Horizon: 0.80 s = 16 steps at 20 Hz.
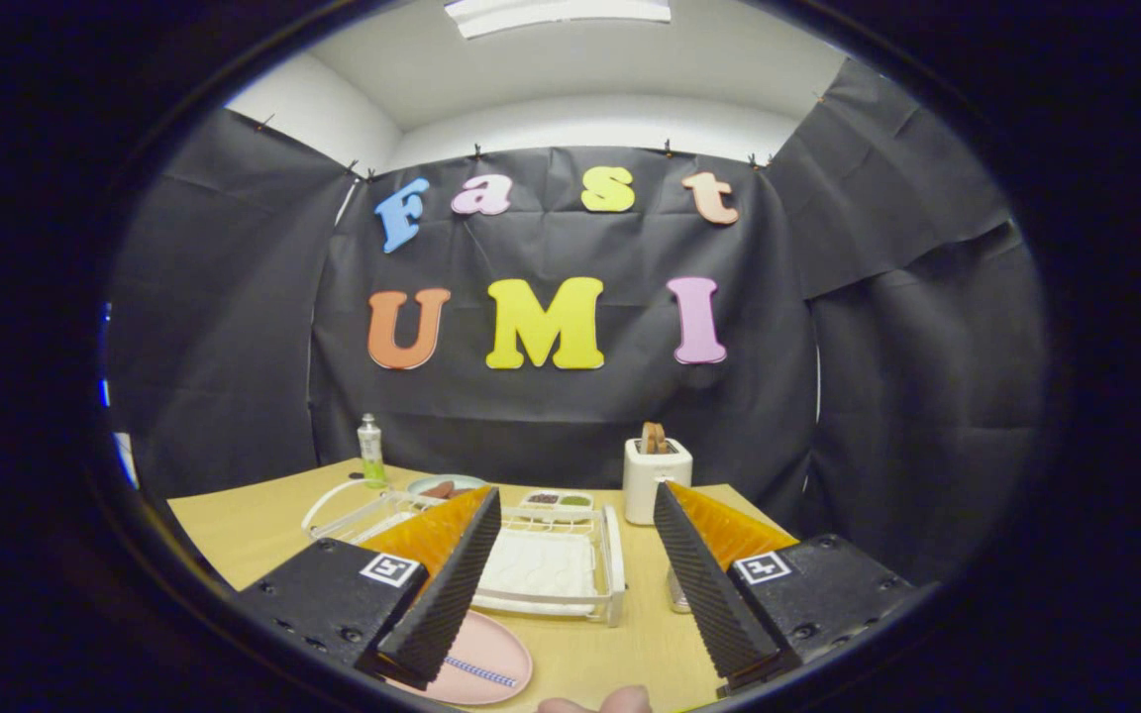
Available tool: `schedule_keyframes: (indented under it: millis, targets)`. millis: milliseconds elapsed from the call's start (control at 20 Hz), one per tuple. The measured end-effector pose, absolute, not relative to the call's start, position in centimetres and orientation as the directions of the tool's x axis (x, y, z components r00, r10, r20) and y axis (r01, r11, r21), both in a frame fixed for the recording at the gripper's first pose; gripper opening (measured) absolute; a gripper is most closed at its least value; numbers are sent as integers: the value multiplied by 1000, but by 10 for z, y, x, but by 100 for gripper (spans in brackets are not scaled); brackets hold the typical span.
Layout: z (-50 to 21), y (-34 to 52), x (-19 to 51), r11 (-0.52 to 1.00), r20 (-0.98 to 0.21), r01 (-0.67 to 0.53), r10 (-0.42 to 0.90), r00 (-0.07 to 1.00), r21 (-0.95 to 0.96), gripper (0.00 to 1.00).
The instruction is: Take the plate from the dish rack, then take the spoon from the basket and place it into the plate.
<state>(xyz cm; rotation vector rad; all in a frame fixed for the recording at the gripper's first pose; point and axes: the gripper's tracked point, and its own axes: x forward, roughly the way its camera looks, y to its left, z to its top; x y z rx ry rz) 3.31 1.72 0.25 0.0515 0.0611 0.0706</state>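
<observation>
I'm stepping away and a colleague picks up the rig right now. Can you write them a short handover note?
Hand-held gripper: open, fingers wide apart, holding nothing, raised above the table.
Plate: the pink one is out of the dish rack and lies flat on the table below the left finger, near side of the rack.
Spoon: a striped handle lies across the plate; its bowl is hidden by the finger, so I judge it is the spoon.
Done: both steps look complete.
Left: probably nothing; check that the spoon sits fully in the plate.
Further back stand a toaster and a small bottle.
</observation>
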Motion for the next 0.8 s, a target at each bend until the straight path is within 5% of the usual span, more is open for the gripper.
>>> schedule_keyframes:
  millis: [800]
  targets:
    - [-1, 20, 19, 997, -28, 7, -5, 1000, 79, 100]
